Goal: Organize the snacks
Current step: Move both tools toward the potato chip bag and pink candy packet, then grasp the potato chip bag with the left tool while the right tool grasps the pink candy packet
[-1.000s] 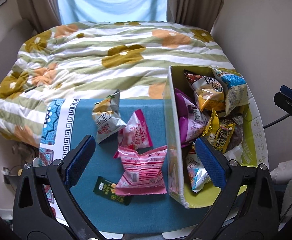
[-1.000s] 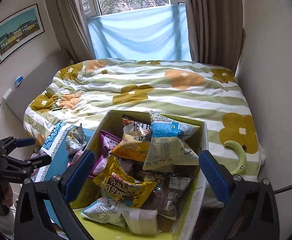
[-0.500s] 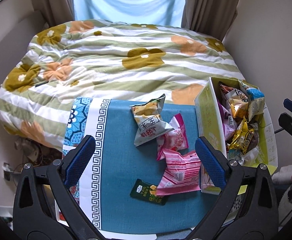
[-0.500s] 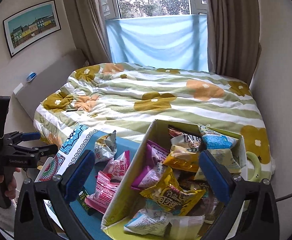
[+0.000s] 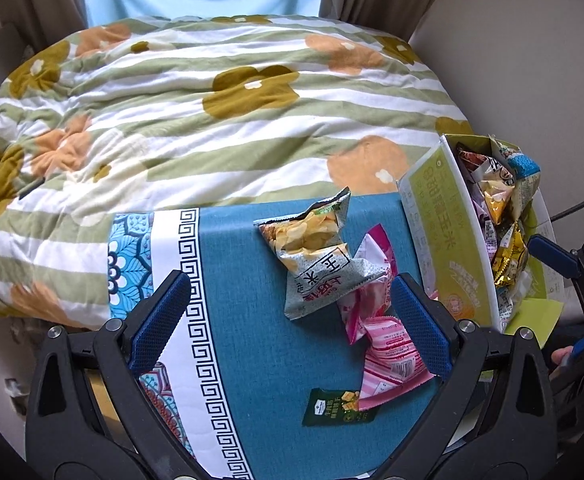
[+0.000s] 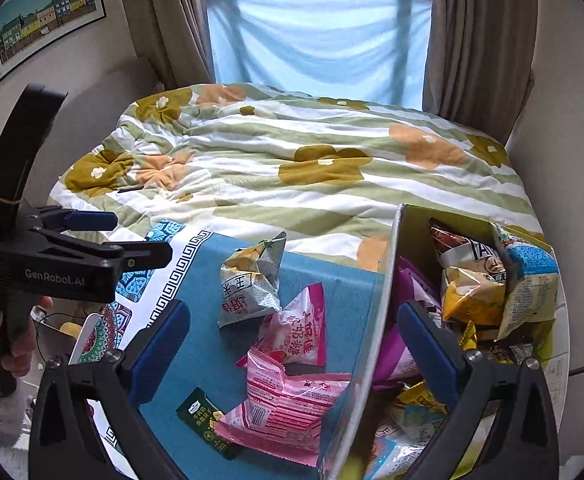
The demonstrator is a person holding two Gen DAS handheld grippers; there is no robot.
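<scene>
Loose snacks lie on a blue mat [image 5: 252,320]: a grey chip bag [image 5: 311,268], two pink packets [image 5: 391,356] and a small dark green packet [image 5: 337,406]. A yellow-green box [image 5: 447,240] at the mat's right edge holds several snack bags. My left gripper [image 5: 289,280] hangs open above the mat, empty. My right gripper [image 6: 292,308] is open and empty too, and the box wall [image 6: 375,320] stands between its fingers. The right wrist view shows the chip bag [image 6: 248,288], the pink packets [image 6: 292,396] and the left gripper [image 6: 140,236], held by a hand.
A bed with a green-striped floral quilt [image 5: 212,112] lies just behind the mat. Curtains and a blue-covered window [image 6: 315,40] are beyond, and a framed picture [image 6: 44,20] hangs on the left wall. A wall and a cable [image 5: 579,204] are close on the right.
The left gripper has come lower and nearer the mat, so the loose snacks look larger. The right gripper has drifted left and lower, its fingers straddling the box wall. Both stayed open.
</scene>
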